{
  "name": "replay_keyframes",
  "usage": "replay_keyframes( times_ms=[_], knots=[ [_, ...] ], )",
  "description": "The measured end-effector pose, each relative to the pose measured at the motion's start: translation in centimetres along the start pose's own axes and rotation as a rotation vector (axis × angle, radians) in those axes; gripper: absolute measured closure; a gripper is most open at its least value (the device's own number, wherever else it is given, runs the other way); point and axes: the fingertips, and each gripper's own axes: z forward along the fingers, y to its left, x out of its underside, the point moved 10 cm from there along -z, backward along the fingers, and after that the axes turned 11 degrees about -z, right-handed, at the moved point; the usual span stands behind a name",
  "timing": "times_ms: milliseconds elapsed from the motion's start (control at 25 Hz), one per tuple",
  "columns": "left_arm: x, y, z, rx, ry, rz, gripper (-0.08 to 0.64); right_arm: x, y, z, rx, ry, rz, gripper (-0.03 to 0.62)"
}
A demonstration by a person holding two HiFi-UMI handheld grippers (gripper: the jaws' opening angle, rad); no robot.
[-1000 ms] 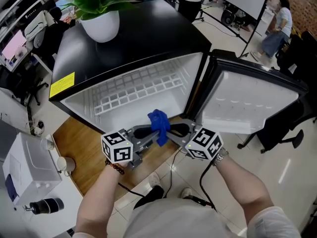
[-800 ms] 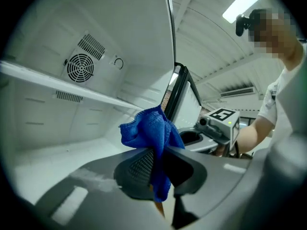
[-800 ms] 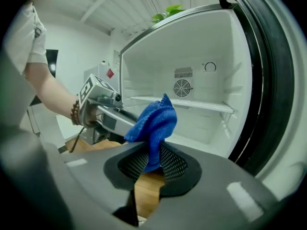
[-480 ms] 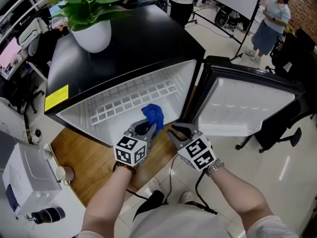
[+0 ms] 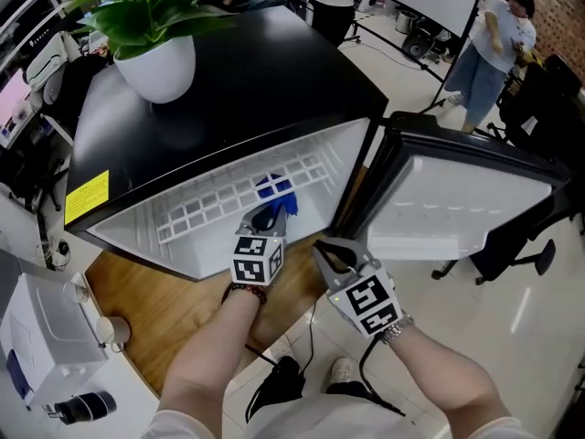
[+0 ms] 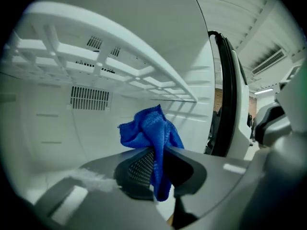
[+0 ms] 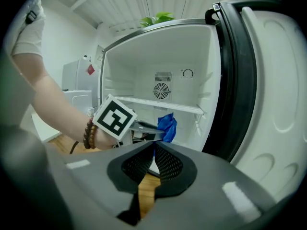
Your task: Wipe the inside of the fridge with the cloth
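The blue cloth (image 5: 274, 188) hangs bunched from my left gripper (image 5: 271, 210), which is shut on it and reaches into the white inside of the open fridge (image 5: 302, 144), just below the wire shelf (image 5: 219, 199). In the left gripper view the cloth (image 6: 151, 131) stands up between the jaws, in front of the back wall. My right gripper (image 5: 322, 245) stays outside the fridge's front edge. Its jaws have just been closing, and in the right gripper view the gripper (image 7: 153, 150) is shut with nothing between them. That view also shows the cloth (image 7: 167, 127) ahead.
The fridge door (image 5: 457, 199) stands open at the right. A potted plant (image 5: 155, 26) sits on the black fridge top. A white appliance (image 5: 37, 337) stands at lower left, by the wooden floor panel (image 5: 155, 309). A person (image 5: 484, 53) stands at the back right.
My left gripper carried the cloth forward from the fridge's front edge into the compartment. My right gripper came apart from the cloth, stayed outside, and its jaws went from open to shut.
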Motion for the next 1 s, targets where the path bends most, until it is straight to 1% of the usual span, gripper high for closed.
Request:
replay_keyframes(
  times_ms=[120, 400, 760, 880, 1000],
  knots=[
    [0.0, 0.4, 1.8, -0.027, -0.013, -0.013, 0.517, 0.2, 0.1, -0.1, 0.003, -0.008, -0.002, 0.589],
    [-0.2, 1.2, 5.6, -0.081, -0.051, -0.053, 0.517, 0.5, 0.2, 0.1, 0.001, -0.018, -0.009, 0.591],
    [-1.8, 2.0, 9.5, -0.1, -0.082, -0.072, 0.517, 1.1, -0.1, 0.1, 0.006, -0.037, 0.016, 0.591],
    [-2.0, 2.5, 10.2, -0.107, -0.096, -0.102, 0.517, 1.5, -0.2, -0.1, 0.012, -0.037, 0.028, 0.591],
    [-1.8, 2.6, 11.0, -0.097, -0.102, -0.134, 0.517, 2.0, -0.4, -0.3, 0.019, -0.034, 0.04, 0.591]
  ],
)
